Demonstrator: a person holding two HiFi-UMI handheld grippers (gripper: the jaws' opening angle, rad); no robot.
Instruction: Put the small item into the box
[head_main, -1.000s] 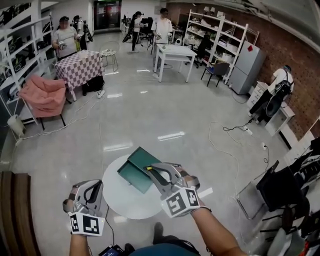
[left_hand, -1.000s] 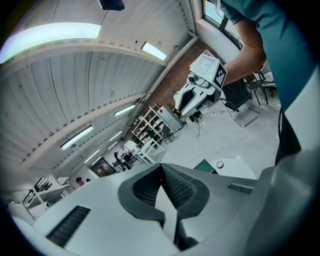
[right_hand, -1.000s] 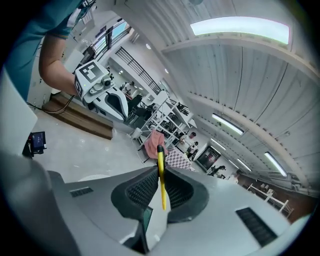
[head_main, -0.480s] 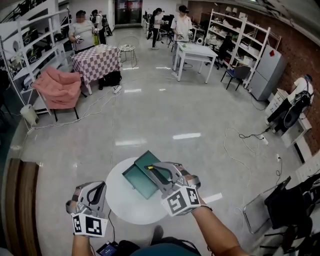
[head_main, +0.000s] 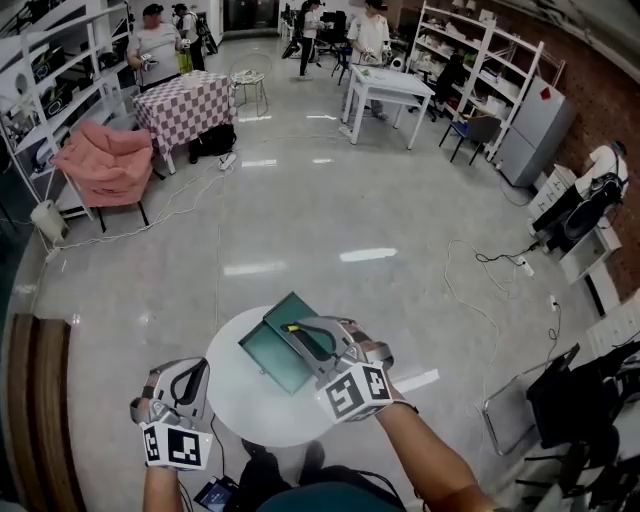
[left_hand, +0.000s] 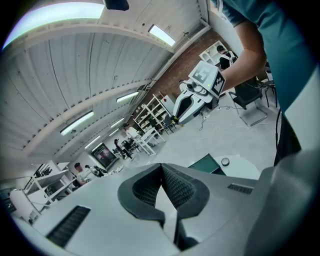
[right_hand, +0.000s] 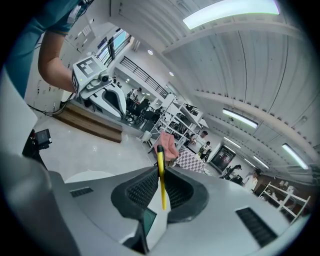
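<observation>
An open dark green box (head_main: 268, 354) lies on the round white table (head_main: 235, 405), its lid (head_main: 296, 310) tipped back. My right gripper (head_main: 293, 327) hangs over the box, shut on a thin yellow stick-like item (right_hand: 161, 176) that stands up between the fingers (right_hand: 141, 189). A corner of the box (right_hand: 148, 218) shows below those jaws. My left gripper (head_main: 192, 372) is off the table's left front edge, shut, with nothing between its ridged pads (left_hand: 177, 186). From the left gripper view the right gripper (left_hand: 192, 102) shows high above the box (left_hand: 207, 164).
A small round object (left_hand: 225, 161) lies on the table (left_hand: 247, 167) beside the box. Around the table is glossy floor with cables (head_main: 470, 290). A pink chair (head_main: 105, 165), a checkered table (head_main: 185, 105), shelving (head_main: 480, 60) and several people stand further off.
The head view has shifted a little. The right gripper stays over the open box with the yellow item held; the left gripper keeps its place off the table's edge.
</observation>
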